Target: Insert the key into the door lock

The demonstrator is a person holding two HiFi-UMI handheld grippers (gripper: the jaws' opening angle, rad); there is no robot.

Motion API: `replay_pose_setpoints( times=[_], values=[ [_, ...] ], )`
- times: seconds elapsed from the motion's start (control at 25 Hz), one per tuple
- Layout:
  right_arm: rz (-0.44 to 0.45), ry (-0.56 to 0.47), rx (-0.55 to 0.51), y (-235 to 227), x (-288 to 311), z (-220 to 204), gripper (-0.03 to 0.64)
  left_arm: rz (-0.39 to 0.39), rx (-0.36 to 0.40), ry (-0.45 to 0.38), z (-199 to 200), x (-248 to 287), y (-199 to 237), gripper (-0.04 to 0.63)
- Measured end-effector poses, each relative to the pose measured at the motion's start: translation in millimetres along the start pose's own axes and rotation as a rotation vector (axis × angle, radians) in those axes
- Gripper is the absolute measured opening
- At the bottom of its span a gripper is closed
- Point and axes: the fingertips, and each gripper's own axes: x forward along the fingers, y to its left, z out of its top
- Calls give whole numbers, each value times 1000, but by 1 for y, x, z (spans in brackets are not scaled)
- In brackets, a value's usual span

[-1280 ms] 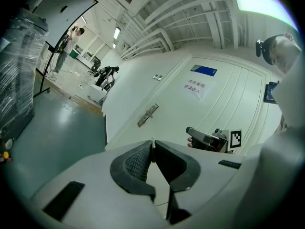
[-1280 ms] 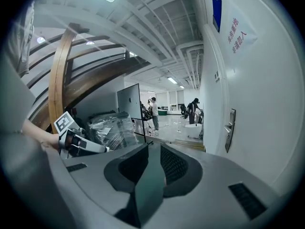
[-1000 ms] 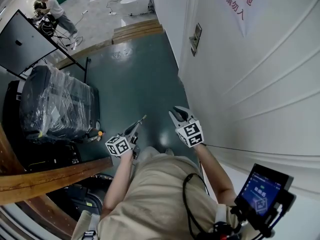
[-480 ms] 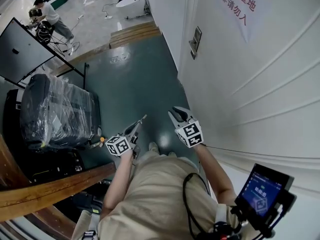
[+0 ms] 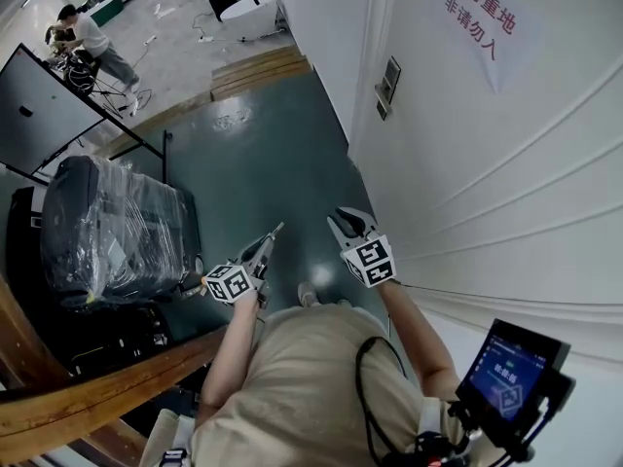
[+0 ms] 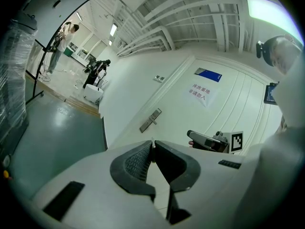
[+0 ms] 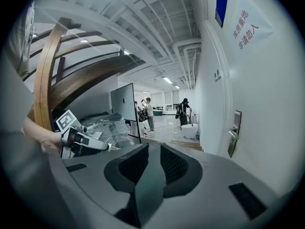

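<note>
Left gripper (image 5: 270, 240) pinching key (image 6: 152, 142), lock (image 5: 387, 86) well ahead; right gripper (image 5: 347, 221) spread

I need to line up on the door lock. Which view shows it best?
The right gripper view: the door lock looks largest, plate and lever clear. In the left gripper view the door lock is smaller, tilted; in the head view the door lock is tiny.

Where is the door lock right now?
In the head view the door lock sits upper right of the middle, on the left edge of the white door. It is down-left of the sign with red writing.
</note>
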Motion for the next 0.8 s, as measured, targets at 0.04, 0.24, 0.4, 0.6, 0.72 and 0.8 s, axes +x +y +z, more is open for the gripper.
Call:
replay_pose_setpoints(
  times=[0.04, 0.24, 0.4, 0.6, 0.72, 0.8],
  values=[
    [-2, 2, 1, 1, 3, 1, 86, 0, 0, 2, 3, -1, 3, 34],
    [-8, 6, 2, 8, 24, 4, 86, -9, 2, -4, 14, -5, 24, 34],
    [-2, -1, -1, 19, 47, 6, 87, -4, -5, -11, 23, -12, 46, 34],
    [1, -10, -5, 27, 71, 12, 87, -2, -5, -17, 35, -19, 69, 34],
    [-2, -23, -6, 27, 82, 18, 86, -3, 6, -21, 46, -18, 79, 34],
    [-1, -26, -6, 28, 88, 19, 87, -4, 10, -20, 50, -16, 83, 34]
  ],
)
